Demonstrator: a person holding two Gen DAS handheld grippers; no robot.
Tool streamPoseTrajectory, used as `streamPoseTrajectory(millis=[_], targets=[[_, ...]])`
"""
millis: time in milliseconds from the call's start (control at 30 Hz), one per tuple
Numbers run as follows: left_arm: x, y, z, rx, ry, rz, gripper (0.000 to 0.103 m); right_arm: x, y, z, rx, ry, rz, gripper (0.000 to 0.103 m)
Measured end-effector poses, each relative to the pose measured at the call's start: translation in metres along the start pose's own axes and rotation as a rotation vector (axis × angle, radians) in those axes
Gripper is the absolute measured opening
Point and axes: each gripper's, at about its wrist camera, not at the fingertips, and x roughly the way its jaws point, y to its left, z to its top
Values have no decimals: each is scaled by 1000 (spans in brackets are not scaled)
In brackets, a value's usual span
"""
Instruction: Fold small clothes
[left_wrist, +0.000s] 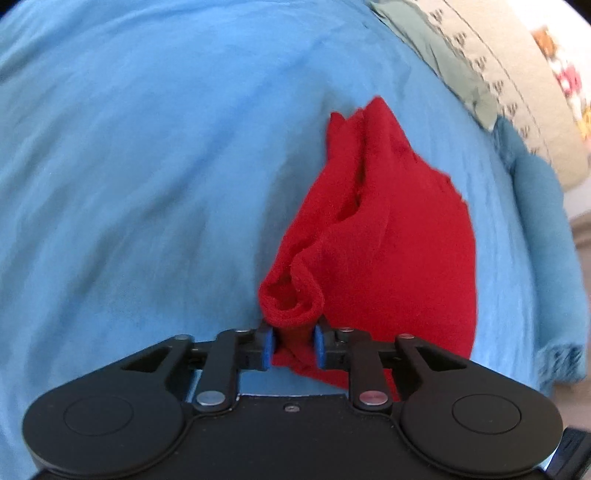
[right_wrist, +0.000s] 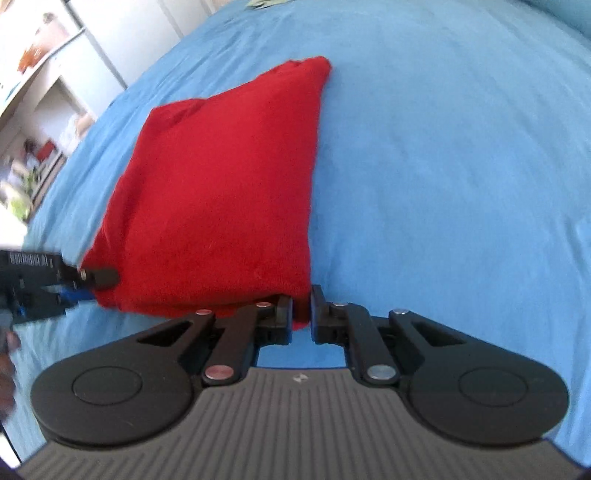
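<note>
A small red garment (left_wrist: 388, 236) lies on a blue sheet (left_wrist: 147, 166), folded over on itself. My left gripper (left_wrist: 293, 345) is shut on a bunched corner of it at the near edge. In the right wrist view the red garment (right_wrist: 221, 192) spreads as a flat folded panel. My right gripper (right_wrist: 301, 314) is shut on its near right corner. The left gripper (right_wrist: 70, 284) shows there at the far left, holding the garment's other near corner.
A green cloth (left_wrist: 439, 55) and a patterned beige cushion (left_wrist: 517, 74) lie at the sheet's far right. A darker blue towel (left_wrist: 543, 229) lies along the right edge. White shelves (right_wrist: 40, 85) stand beyond the sheet at the left.
</note>
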Motion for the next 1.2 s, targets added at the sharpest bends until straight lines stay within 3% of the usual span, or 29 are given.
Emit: streamPoseTrajectory(millis=[33, 67, 100, 133, 233, 300, 467, 567, 700, 900, 967, 1000, 1067, 1100, 1133, 1200], targets=[[-6, -1, 0, -2, -10, 15, 52, -3, 1, 1, -4, 3, 7, 37], [-13, -4, 0, 11, -28, 47, 59, -9, 0, 2, 0, -1, 11, 46], [-25, -9, -1, 38, -57, 85, 67, -16, 0, 4, 4, -13, 4, 64], [-36, -15, 1, 70, -87, 99, 68, -25, -1, 5, 8, -35, -4, 70], [-62, -40, 5, 193, -142, 62, 68, -44, 2, 20, -7, -90, 5, 70], [-65, -60, 13, 281, -135, 10, 70, -50, 7, 36, -51, -117, 18, 71], [-30, -97, 32, 431, -76, -69, 71, -34, 15, 77, -67, -134, 126, 86], [2, -97, 38, 466, -33, -56, 71, -13, 15, 91, -38, -138, 174, 86], [30, -86, 36, 474, -9, -16, 71, 20, 9, 98, 23, -75, 198, 86], [35, -98, 32, 533, -12, 18, 71, 49, 10, 97, -7, -52, 188, 86], [21, -100, 30, 567, -53, 3, 71, 47, 12, 100, -27, -42, 180, 86], [10, -102, 33, 589, -83, 5, 73, 42, 13, 103, -26, -40, 181, 86], [-8, -103, 42, 634, -129, 60, 90, 26, 12, 110, -30, -64, 203, 87], [-13, -100, 47, 645, -150, 88, 103, 19, 10, 113, -35, -80, 206, 98], [-17, -96, 53, 651, -165, 98, 103, 11, 7, 116, -41, -94, 199, 103], [-14, -85, 68, 642, -125, 84, 103, 5, -2, 120, -29, -102, 180, 103]])
